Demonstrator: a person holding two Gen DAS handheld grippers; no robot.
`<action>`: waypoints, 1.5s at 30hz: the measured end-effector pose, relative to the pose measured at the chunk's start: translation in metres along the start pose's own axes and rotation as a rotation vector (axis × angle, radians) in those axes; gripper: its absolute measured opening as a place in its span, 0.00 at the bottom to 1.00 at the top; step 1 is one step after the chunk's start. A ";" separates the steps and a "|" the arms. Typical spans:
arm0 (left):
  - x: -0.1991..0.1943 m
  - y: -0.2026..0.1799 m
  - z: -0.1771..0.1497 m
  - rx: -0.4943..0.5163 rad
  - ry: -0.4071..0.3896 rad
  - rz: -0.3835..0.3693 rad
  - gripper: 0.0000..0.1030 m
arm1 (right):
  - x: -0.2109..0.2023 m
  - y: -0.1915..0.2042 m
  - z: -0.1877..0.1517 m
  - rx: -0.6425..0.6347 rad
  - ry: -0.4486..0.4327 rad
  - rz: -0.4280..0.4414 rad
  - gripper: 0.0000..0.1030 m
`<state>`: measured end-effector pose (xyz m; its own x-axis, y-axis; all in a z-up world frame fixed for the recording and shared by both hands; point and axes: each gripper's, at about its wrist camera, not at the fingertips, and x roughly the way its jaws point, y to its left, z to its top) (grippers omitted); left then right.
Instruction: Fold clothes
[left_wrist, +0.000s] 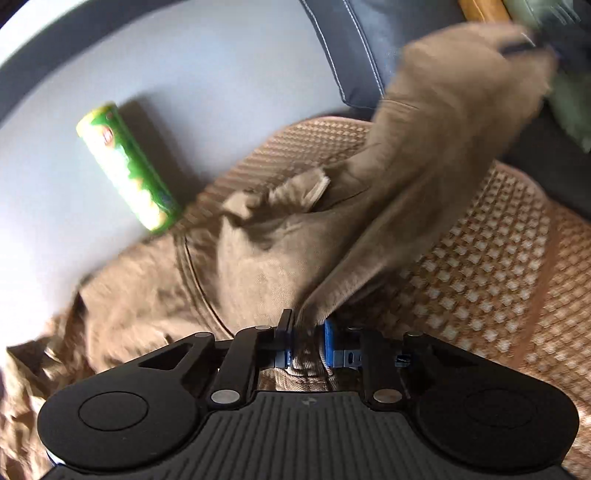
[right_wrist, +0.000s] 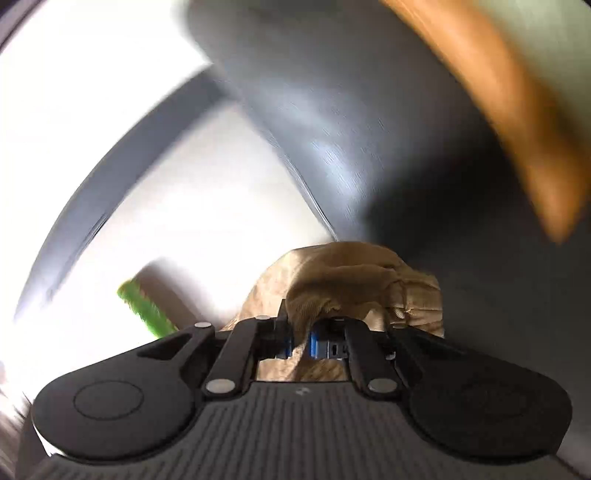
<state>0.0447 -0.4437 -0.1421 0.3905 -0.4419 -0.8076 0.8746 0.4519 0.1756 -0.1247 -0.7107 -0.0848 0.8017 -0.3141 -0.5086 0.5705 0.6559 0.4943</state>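
I see the garment (left_wrist: 258, 251) as a plain tan-brown twill, with a darker brown seam line curving across it. Under the garment lies a woven mat (left_wrist: 480, 266), brown with a regular grid of small pale cream squares. Left of the garment, a can (left_wrist: 125, 166) is green and yellow with a small red mark near its top end. The surface (left_wrist: 184, 74) around the can reads pale grey-white. Beyond the garment, a cushion (left_wrist: 354, 48) is dark slate grey with light stitching lines. My left gripper (left_wrist: 308, 334) is black with blue pads; my right gripper (right_wrist: 301, 338) is likewise black with blue, with tan cloth between. An orange-brown band (right_wrist: 517, 129) shows blurred above the garment.
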 end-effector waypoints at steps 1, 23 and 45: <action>0.002 0.002 -0.001 -0.011 0.018 -0.008 0.13 | -0.005 -0.008 -0.011 0.003 0.030 -0.054 0.10; -0.031 0.039 -0.019 -0.169 0.082 -0.199 0.55 | -0.011 -0.110 -0.012 -0.086 0.233 -0.224 0.66; 0.012 0.079 0.045 -0.298 0.110 -0.008 0.54 | -0.065 -0.123 -0.020 -0.001 0.065 -0.309 0.52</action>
<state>0.1312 -0.4488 -0.1127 0.3362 -0.3670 -0.8673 0.7487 0.6629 0.0097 -0.2502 -0.7579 -0.1267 0.5768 -0.4542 -0.6790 0.7855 0.5366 0.3084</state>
